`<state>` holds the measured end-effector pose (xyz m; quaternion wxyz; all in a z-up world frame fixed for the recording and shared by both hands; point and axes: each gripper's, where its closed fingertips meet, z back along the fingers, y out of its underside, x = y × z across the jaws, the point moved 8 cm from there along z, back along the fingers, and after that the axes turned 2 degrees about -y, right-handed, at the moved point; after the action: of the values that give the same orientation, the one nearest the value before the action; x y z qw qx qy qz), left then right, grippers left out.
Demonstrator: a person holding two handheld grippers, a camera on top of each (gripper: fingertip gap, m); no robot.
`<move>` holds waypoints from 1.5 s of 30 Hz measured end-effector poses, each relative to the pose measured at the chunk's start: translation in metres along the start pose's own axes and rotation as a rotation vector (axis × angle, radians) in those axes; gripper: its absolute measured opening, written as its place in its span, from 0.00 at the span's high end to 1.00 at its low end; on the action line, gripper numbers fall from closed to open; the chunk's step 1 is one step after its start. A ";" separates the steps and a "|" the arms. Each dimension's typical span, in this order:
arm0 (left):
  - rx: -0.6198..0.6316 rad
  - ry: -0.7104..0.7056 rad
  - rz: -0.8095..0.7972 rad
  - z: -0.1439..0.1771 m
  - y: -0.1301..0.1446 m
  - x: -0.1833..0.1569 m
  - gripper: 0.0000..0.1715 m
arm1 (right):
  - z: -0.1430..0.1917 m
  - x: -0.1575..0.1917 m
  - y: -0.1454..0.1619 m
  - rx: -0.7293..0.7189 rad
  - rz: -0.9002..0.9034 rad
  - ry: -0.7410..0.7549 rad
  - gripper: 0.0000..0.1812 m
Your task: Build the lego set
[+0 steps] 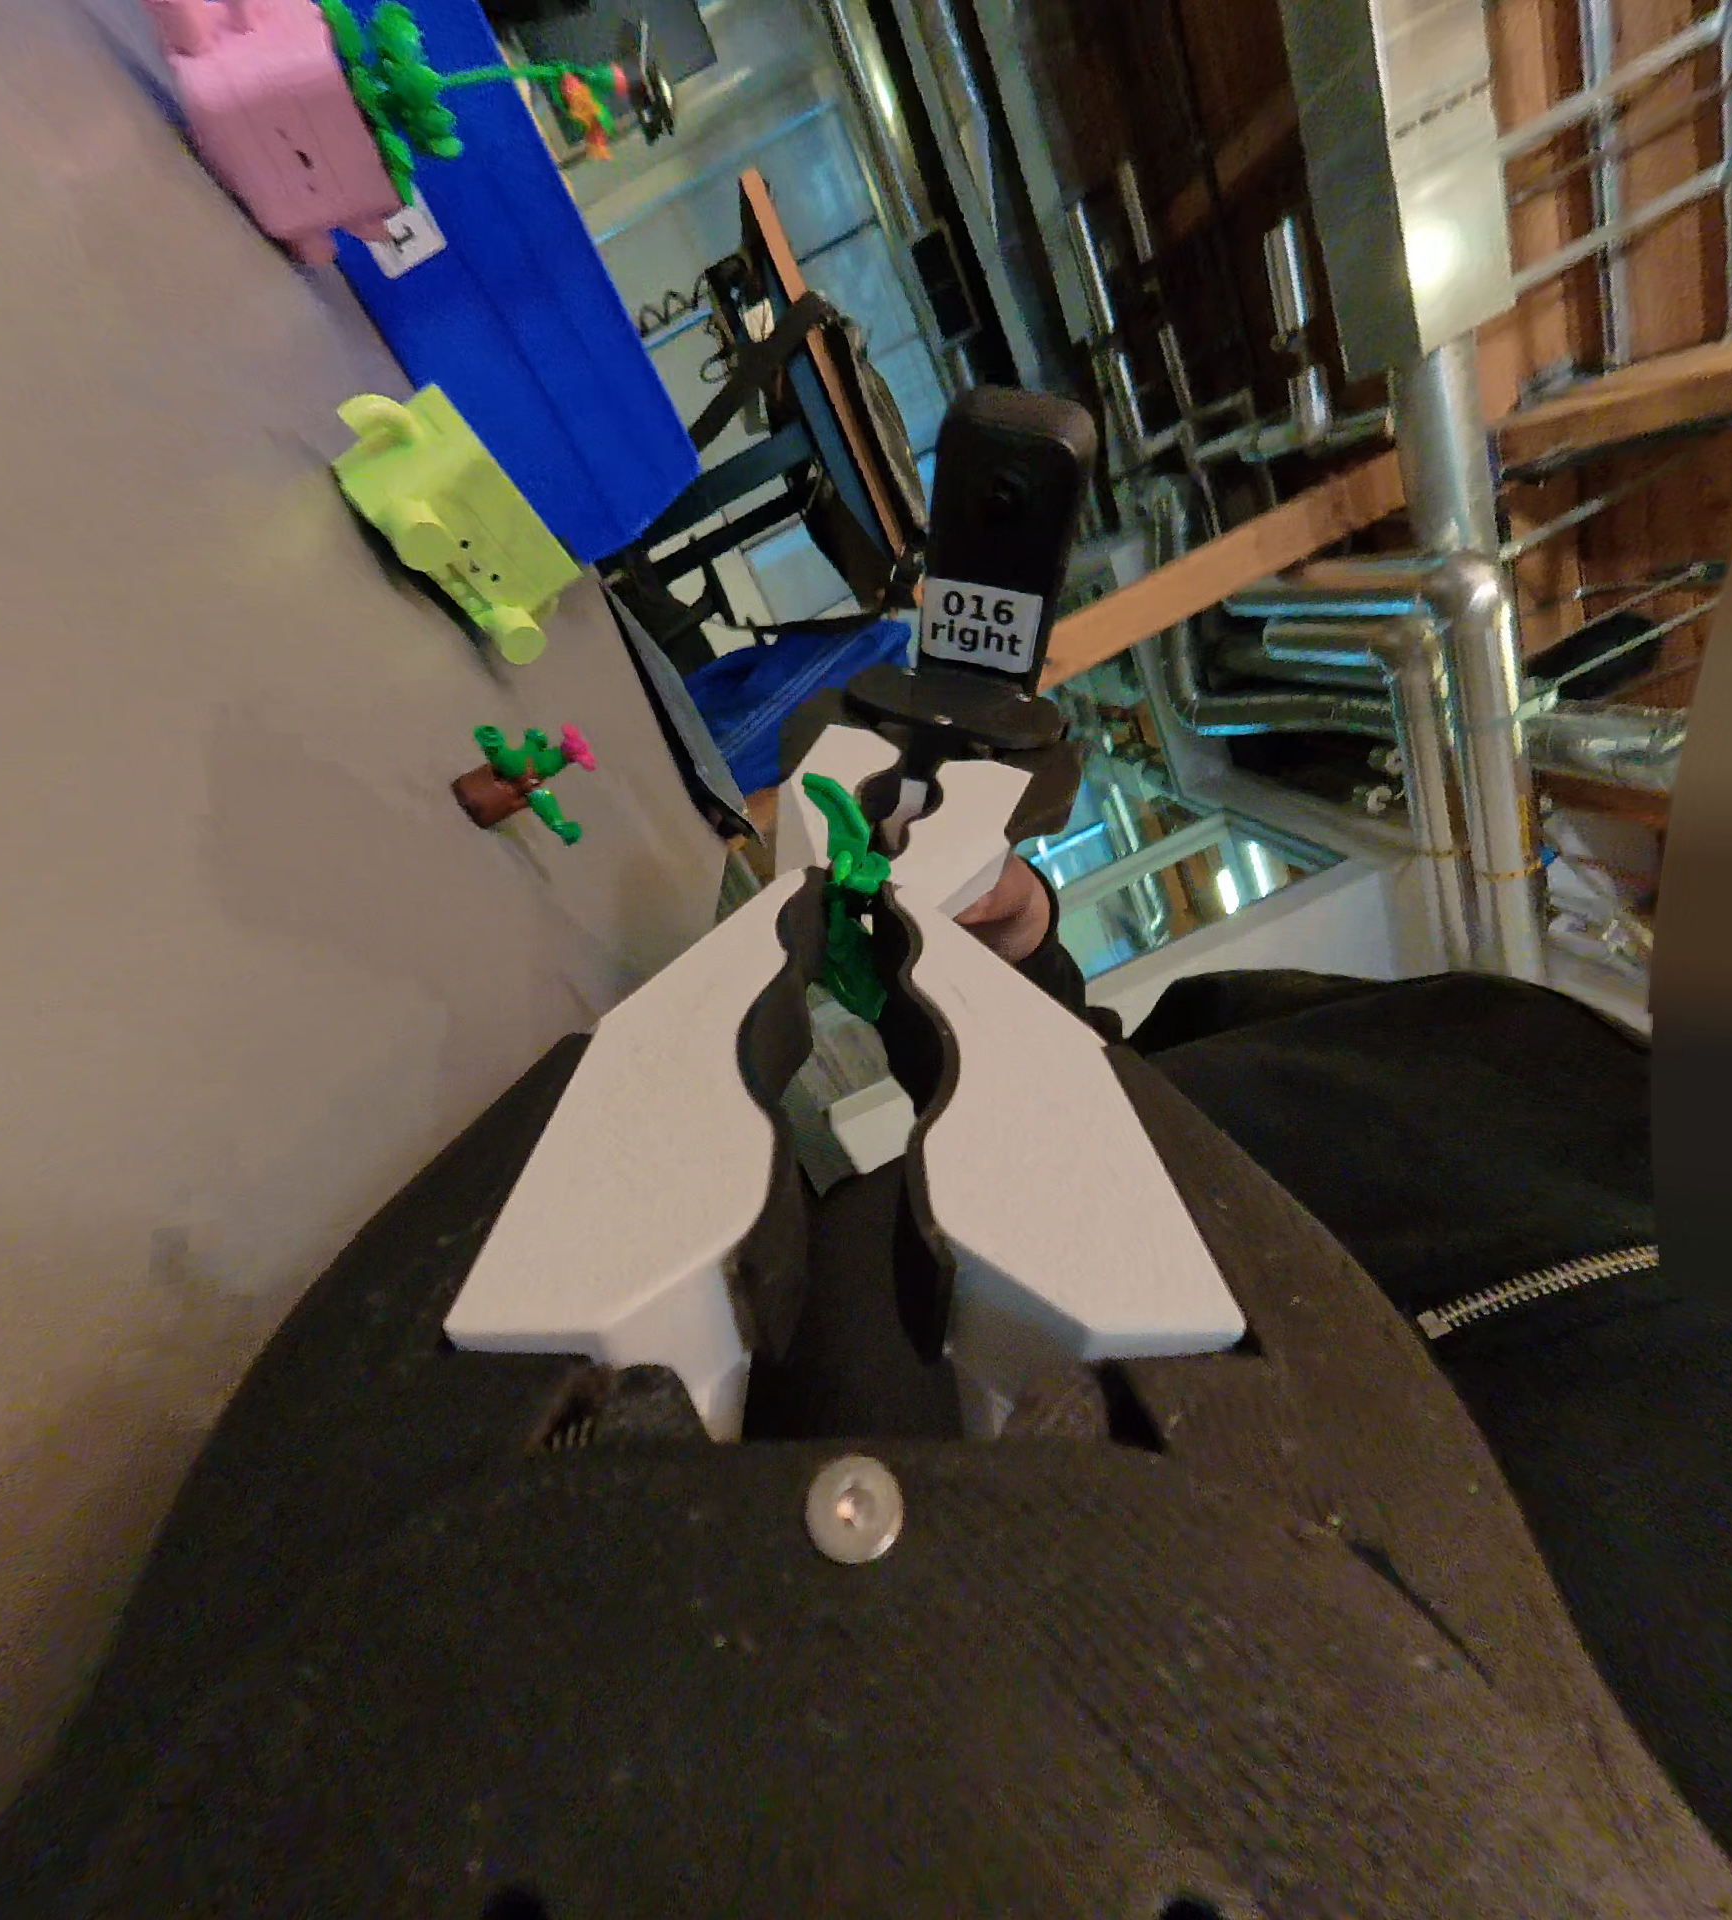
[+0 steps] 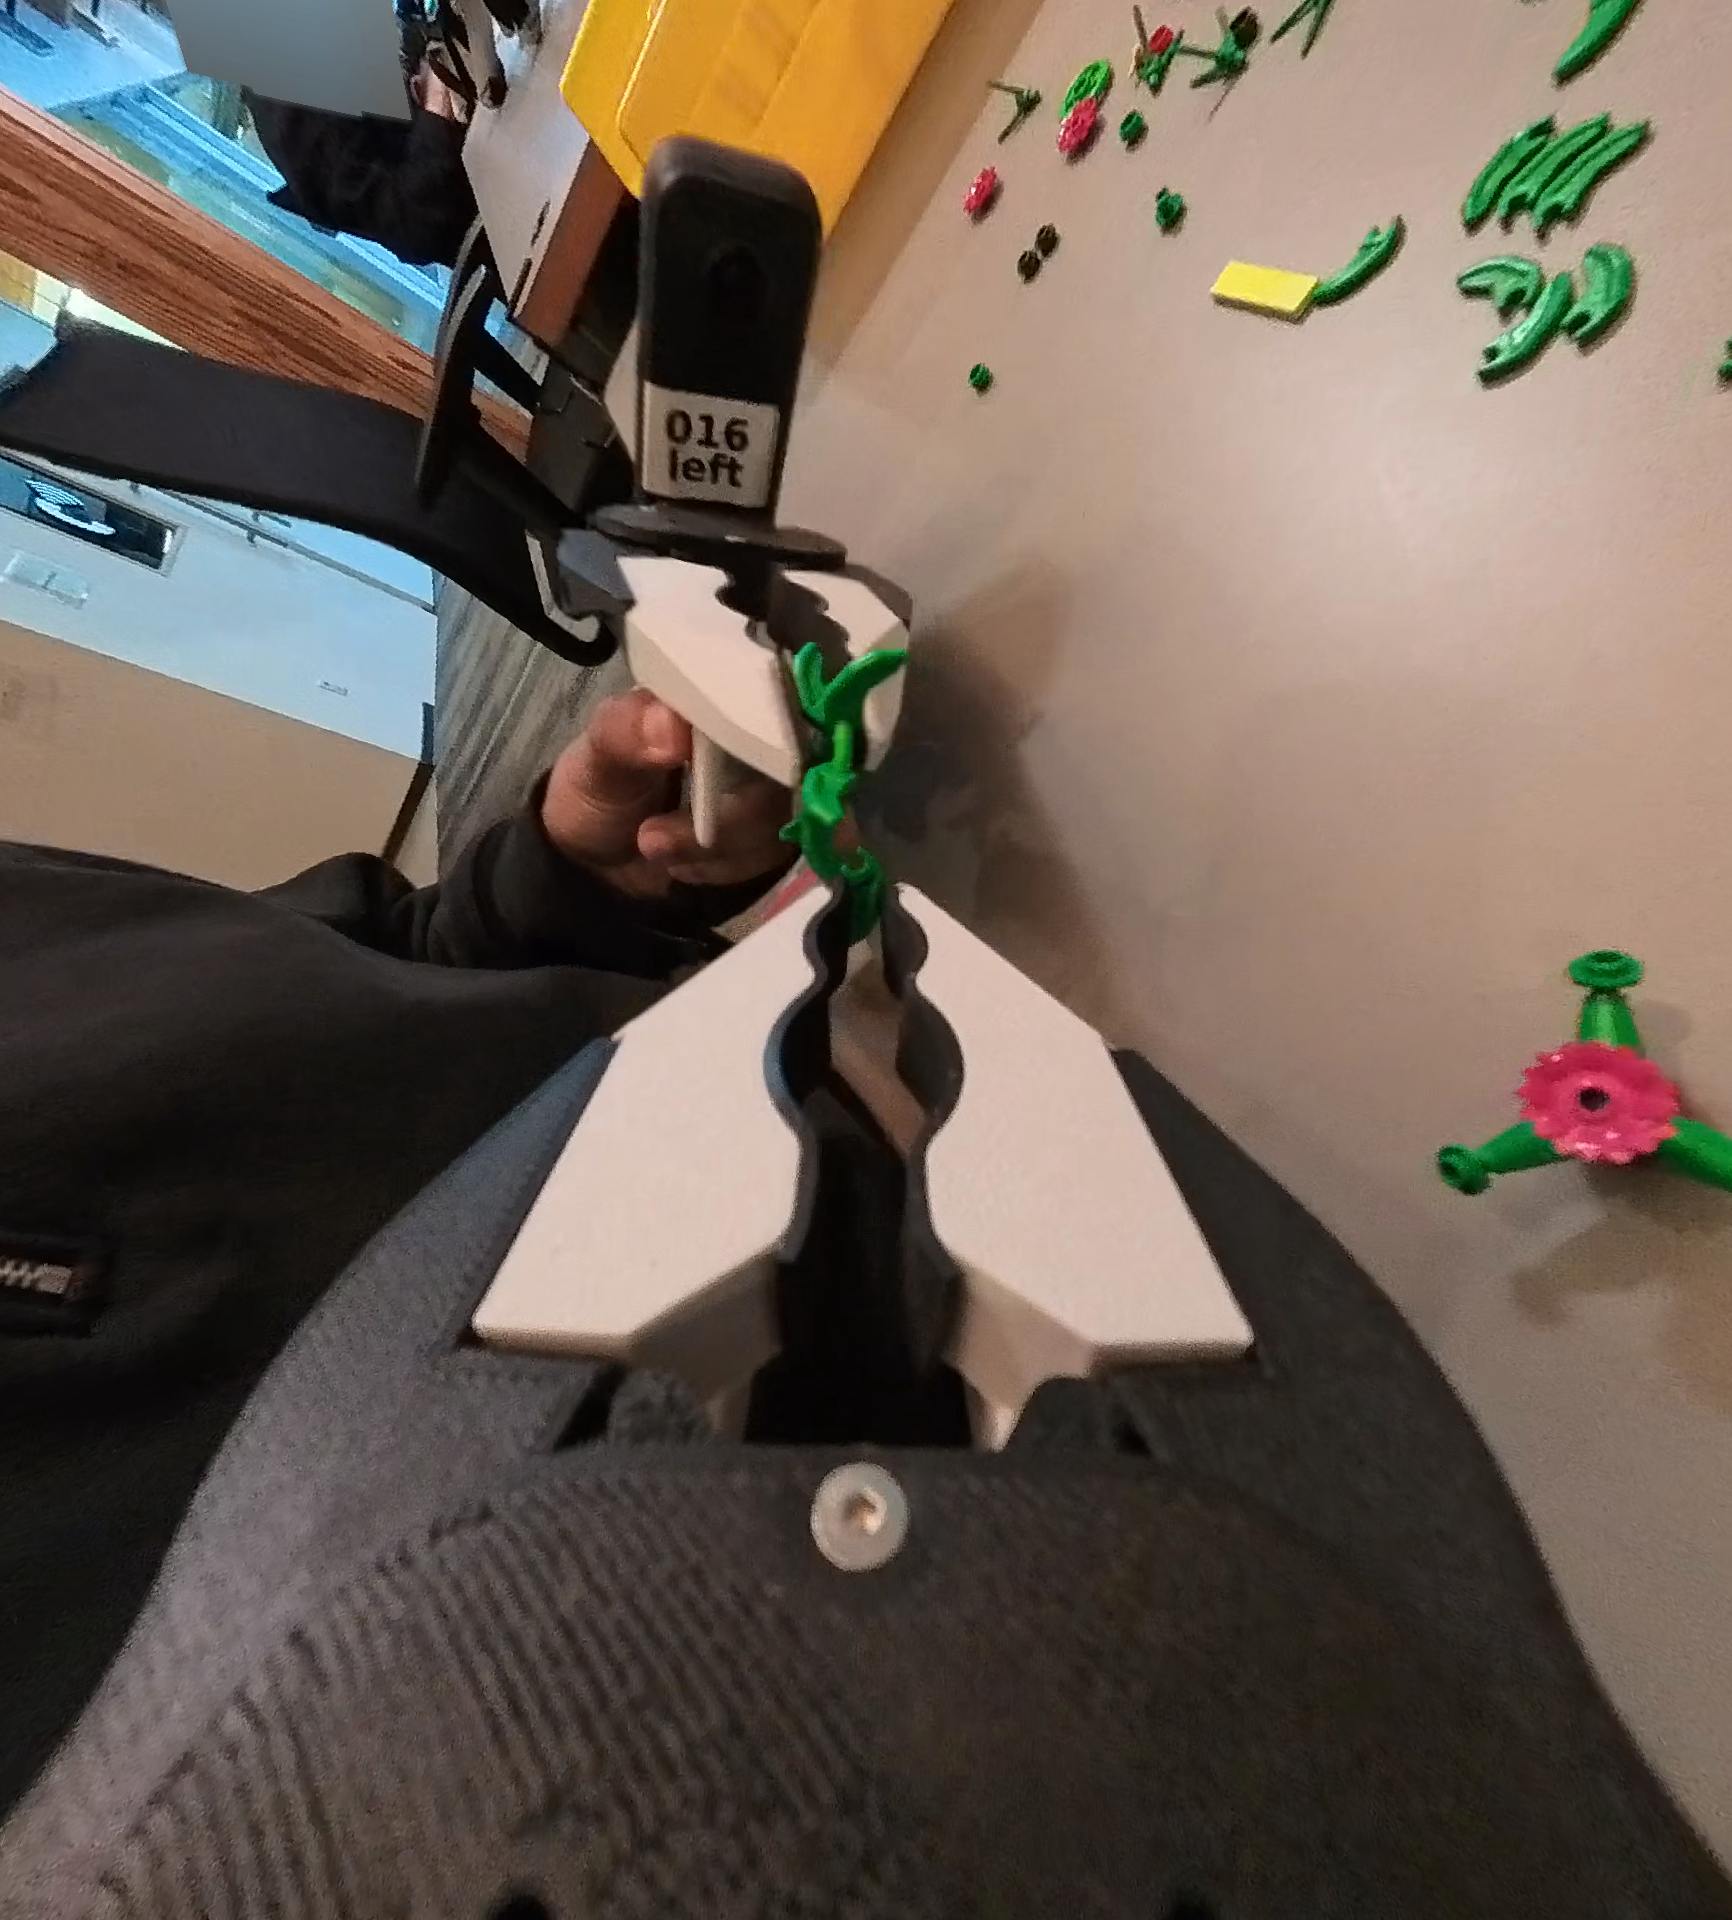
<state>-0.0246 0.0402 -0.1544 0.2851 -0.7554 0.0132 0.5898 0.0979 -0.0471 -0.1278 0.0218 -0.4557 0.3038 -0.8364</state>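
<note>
We cannot see well how the green leafy stem joins, because the jaws hide its ends. Our left gripper is clenched on one end and our right gripper on the other, above the beige worktop. Each camera carries a white label. The glossy plastic pink flower lies near.

Two tongs, one pink pot, one lime pot, one yellow tile.
</note>
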 end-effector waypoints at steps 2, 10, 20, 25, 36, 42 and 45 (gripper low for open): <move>0.038 -0.038 -0.071 -0.004 0.000 -0.006 0.97 | 0.000 0.001 0.003 -0.011 -0.006 0.002 0.98; 0.118 -0.118 -0.197 -0.007 0.014 -0.010 0.97 | 0.007 -0.001 0.017 -0.010 -0.078 -0.057 0.98; 0.089 -0.169 -0.289 -0.018 0.019 -0.008 0.97 | 0.012 -0.010 0.025 -0.048 -0.200 -0.133 0.97; 0.006 -0.159 -0.275 -0.020 0.022 -0.005 0.97 | 0.014 -0.014 0.026 -0.146 -0.263 -0.182 0.97; -0.046 -0.150 -0.269 -0.021 0.023 -0.002 0.97 | 0.013 -0.020 0.025 -0.181 -0.295 -0.169 0.97; -0.019 -0.175 -0.279 -0.021 0.025 -0.001 0.97 | 0.012 -0.020 0.025 -0.152 -0.286 -0.150 0.97; -0.015 -0.196 -0.285 -0.023 0.026 -0.001 0.97 | 0.013 -0.022 0.026 -0.136 -0.289 -0.141 0.98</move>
<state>-0.0143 0.0077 -0.1616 0.3601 -0.6905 -0.1264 0.6144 0.1141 -0.0677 -0.1528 -0.1082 -0.5528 0.2887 -0.7742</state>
